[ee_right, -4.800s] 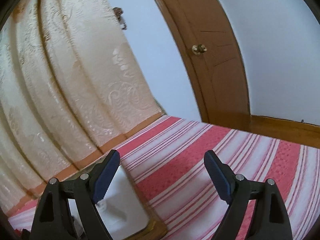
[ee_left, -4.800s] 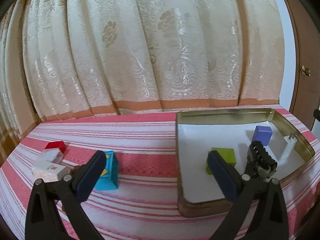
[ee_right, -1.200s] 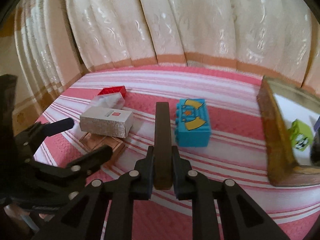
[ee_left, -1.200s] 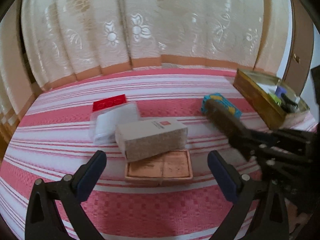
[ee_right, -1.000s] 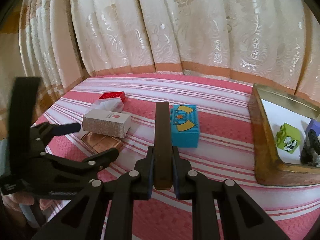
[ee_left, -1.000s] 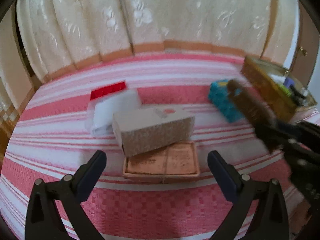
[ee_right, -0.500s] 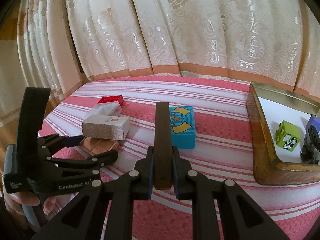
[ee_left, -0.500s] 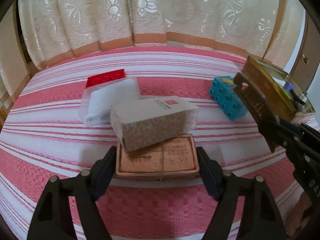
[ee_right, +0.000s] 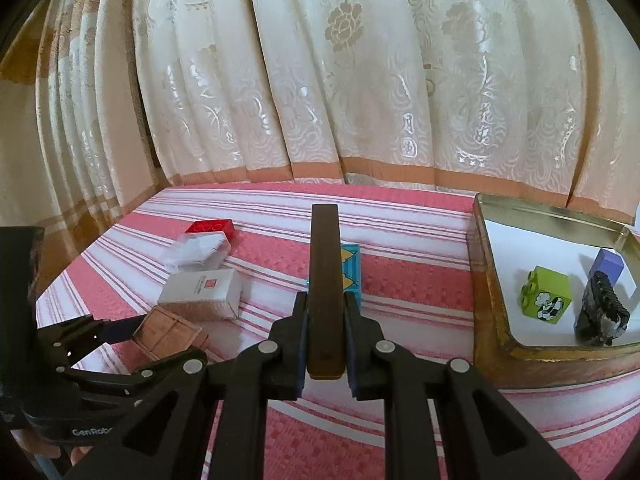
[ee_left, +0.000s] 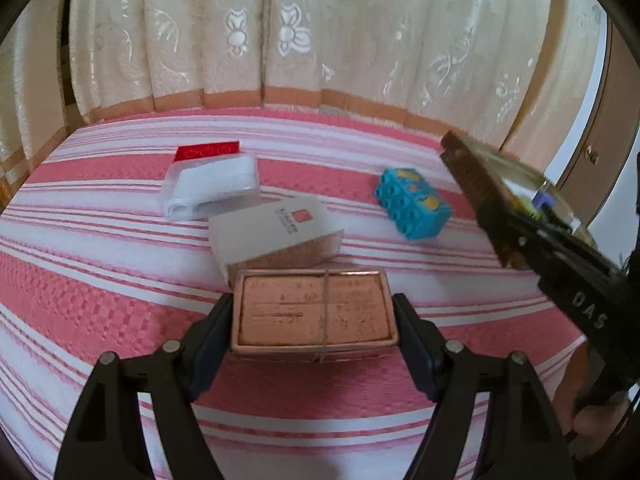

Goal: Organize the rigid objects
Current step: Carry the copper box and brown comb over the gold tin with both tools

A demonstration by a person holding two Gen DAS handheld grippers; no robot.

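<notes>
left gripper [ee_left: 312, 316]: mine, clamped on the copper-coloured flat tin [ee_left: 314, 310]; jaws were closing a moment ago and both pads now press on its short ends.
right gripper [ee_right: 325, 344]: mine, clenched on one dark brown flat bar [ee_right: 325, 280]; the bar sticks out forward past the fingertips, edge-on to the camera.
copper tin: 1, rectangular, raised rim, embossed lid, thin band or string across it. Sits near the front left of the surface; whether it is lifted or touching the cloth I cannot tell.
white carton [ee_left: 276, 228]: 1, cardboard box, small red square mark on top, speckled brown side face, just behind the tin.
clear plastic packet [ee_left: 210, 186]: 1, soft-edged, white contents, behind the carton.
red brick [ee_left: 207, 152]: 1, studded toy block, touching the far edge of the packet.
blue brick [ee_left: 412, 208]: 1, turquoise studded block with yellow print, alone mid-surface, well apart from the carton group. In the right wrist view the bar hides part of it.
metal tray [ee_right: 492, 280]: 1, brass-toned, rectangular, rounded corners, white liner, on the right.
tray contents: 3 clear items: green brick [ee_right: 546, 294] with black-and-white print, purple block [ee_right: 609, 266], black ridged object [ee_right: 602, 316], type unclear.
surface [ee_left: 100, 292]: pink and white striped woven cloth; what lies under it I cannot tell.
backdrop: cream patterned curtain [ee_right: 340, 80], shiny floral motifs, tan band along the hem.
</notes>
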